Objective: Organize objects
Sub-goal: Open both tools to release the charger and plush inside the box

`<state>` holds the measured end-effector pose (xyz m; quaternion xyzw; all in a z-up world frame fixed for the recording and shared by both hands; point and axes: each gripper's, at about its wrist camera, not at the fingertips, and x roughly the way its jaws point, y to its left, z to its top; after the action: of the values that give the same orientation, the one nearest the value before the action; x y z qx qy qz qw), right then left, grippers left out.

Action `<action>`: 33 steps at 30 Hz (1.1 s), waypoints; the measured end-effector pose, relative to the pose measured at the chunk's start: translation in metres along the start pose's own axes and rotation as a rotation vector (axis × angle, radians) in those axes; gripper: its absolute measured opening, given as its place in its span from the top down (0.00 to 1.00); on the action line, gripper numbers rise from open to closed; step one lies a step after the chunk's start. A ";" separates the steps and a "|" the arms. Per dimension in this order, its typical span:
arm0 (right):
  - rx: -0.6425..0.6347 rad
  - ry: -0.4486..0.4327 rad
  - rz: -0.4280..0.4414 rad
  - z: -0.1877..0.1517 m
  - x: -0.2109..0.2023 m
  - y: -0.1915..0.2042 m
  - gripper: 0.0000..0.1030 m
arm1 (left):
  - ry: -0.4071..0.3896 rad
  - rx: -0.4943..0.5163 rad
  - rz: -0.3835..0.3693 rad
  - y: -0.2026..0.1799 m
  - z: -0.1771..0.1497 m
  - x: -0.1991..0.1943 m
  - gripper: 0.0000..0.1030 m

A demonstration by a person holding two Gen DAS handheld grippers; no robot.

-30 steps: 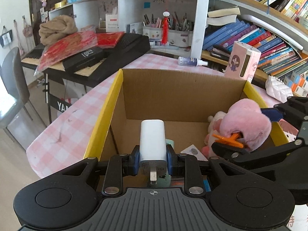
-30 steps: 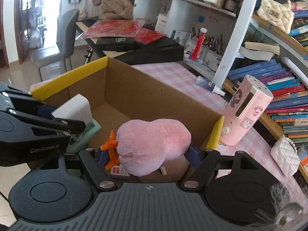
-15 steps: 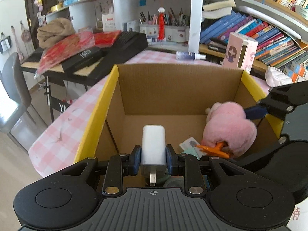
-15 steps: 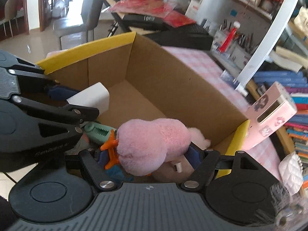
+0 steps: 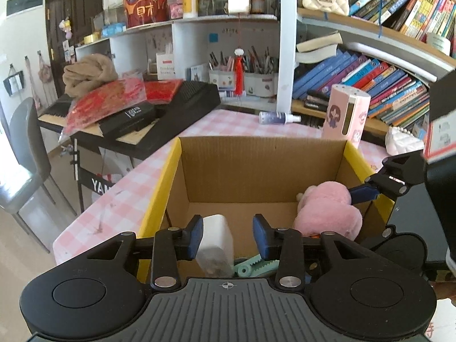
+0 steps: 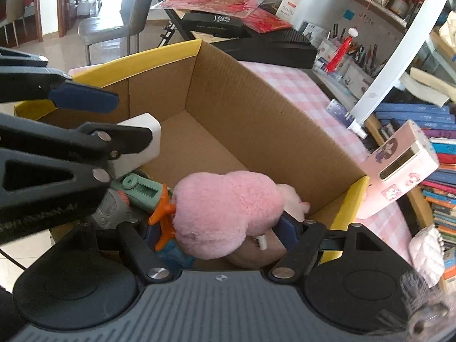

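Checkered counter point(image 5: 122, 199) carries box point(image 5: 256, 154). Left hand-held gripper point(image 5: 228, 235), jaws just opening, releases charger point(image 5: 215, 236); right hand-held gripper point(image 6: 219, 228) pinches plush point(image 6: 225, 211), unreleased.

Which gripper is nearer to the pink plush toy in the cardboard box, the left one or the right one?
Right. The right gripper has the pink plush toy between its fingers; the left gripper is beside it, around the white charger.

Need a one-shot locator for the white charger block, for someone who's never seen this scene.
Find the open cardboard box with yellow-edged flaps on the pink checked tablecloth. Inside, at its near end, the white charger block sits between the left gripper fingers, whose jaws have just been opening. It is the only hard, plain white item there; its neighbours are a pink plush toy and a mint-green clip.
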<state>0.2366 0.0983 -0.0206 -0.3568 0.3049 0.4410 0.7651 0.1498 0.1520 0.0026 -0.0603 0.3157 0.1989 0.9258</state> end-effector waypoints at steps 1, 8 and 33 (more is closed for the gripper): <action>-0.006 0.001 -0.007 -0.001 -0.001 0.000 0.26 | -0.003 -0.004 -0.001 0.000 0.000 -0.001 0.62; 0.017 0.028 -0.006 -0.002 0.002 -0.002 0.27 | -0.012 -0.019 -0.002 0.003 -0.003 -0.007 0.62; 0.332 -0.125 -0.154 -0.029 -0.093 0.027 0.19 | -0.127 -0.066 -0.044 0.025 -0.019 -0.070 0.17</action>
<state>0.1687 0.0417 0.0278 -0.2200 0.2969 0.3462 0.8623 0.0786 0.1471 0.0303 -0.0848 0.2481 0.1924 0.9457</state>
